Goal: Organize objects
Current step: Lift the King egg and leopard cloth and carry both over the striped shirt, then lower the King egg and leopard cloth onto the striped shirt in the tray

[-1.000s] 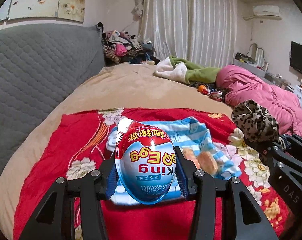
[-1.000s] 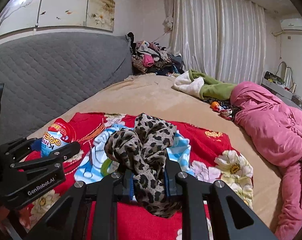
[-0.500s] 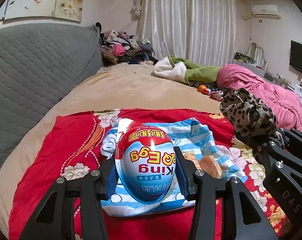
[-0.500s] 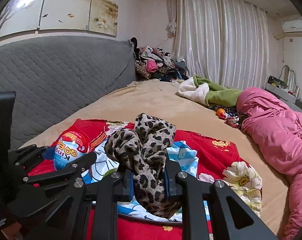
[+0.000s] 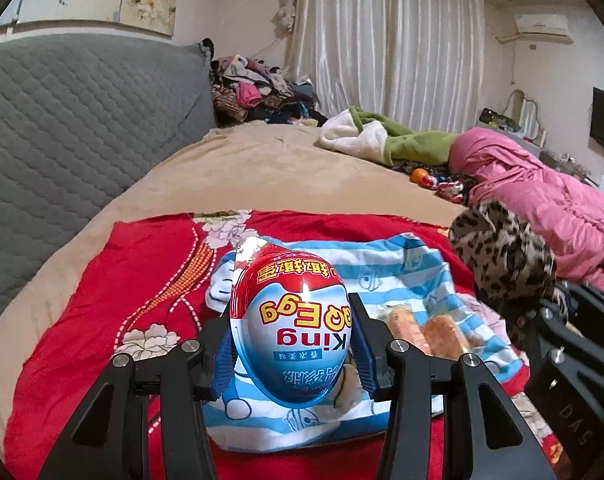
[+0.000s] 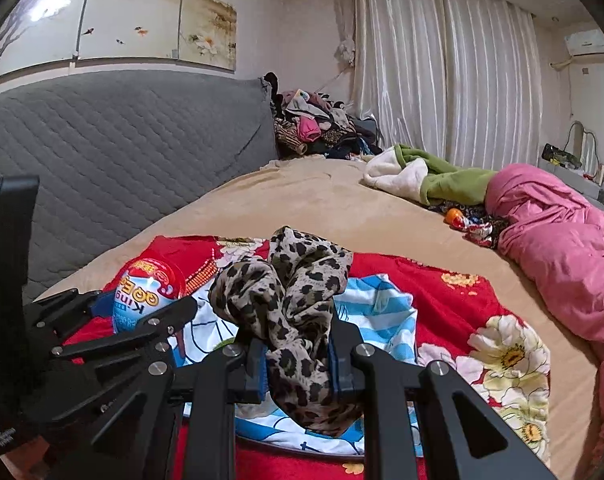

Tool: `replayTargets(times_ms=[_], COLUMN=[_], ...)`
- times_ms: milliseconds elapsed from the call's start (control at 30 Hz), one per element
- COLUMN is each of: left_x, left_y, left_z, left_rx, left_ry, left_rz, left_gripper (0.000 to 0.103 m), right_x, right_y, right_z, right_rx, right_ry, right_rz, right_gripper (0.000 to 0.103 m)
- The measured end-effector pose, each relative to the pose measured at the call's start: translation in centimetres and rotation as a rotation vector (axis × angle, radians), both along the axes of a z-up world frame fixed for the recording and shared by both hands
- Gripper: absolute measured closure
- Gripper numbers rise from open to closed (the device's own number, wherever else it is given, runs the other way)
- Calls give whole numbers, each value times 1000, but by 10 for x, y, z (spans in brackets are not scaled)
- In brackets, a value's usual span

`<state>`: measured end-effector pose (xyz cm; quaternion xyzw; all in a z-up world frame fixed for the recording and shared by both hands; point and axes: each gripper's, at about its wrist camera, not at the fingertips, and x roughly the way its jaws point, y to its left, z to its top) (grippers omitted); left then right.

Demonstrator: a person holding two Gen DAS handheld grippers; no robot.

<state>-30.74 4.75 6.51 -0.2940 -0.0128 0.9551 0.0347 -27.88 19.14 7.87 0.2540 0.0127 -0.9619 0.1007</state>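
Observation:
My left gripper (image 5: 289, 344) is shut on a red, white and blue toy egg (image 5: 289, 320) printed "QQ Egg King", held above a blue-and-white striped cloth (image 5: 386, 268). My right gripper (image 6: 297, 356) is shut on a bunched leopard-print scarf (image 6: 289, 292), held above the same striped cloth (image 6: 382, 312). Both hover over a red floral cloth (image 5: 141, 280) spread on the bed. The egg (image 6: 145, 296) and left gripper (image 6: 141, 312) show at the left of the right wrist view. The scarf (image 5: 502, 252) shows at the right of the left wrist view. Orange-brown snack packets (image 5: 426, 332) lie on the striped cloth.
The bed has a tan sheet (image 5: 269, 172) and a grey quilted headboard (image 5: 73, 120) on the left. A pink quilt (image 6: 562, 240) lies on the right, a green and white blanket (image 6: 430, 176) and small toys (image 6: 466, 220) farther back. A pile of clothes (image 6: 318, 124) sits by the curtains.
Both grippers have risen and drawn back a little with their loads. More of the red cloth and striped cloth shows below them. The grips have not changed.

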Motion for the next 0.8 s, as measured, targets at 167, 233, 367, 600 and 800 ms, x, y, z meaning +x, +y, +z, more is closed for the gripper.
replayTargets(times_ms=[167,233,367,600,800], left_x=[-10,-15,-23,-32,-42], left_y=[-1,-2,-2,-7,-9], left_z=[-20,-33,-57,-81,-96], left_rx=[-10,-8,-9,19,12], left_ry=[-4,-17,-39,-33,-53], left_rz=[5,12,17,33,36], left_gripper=[52,52,52,52,52], right_x=[-12,-17,-28,-46,-54], right_y=[1,1,-1,-3,-8], right_z=[-28,-38,-56,-88,-103], right_rx=[-17,-14,1,27,53], right_ry=[-46,-59,-81,-127,-145], right_rz=[-1,-1,4,7,14], right_gripper=[82,82,82,81,81])
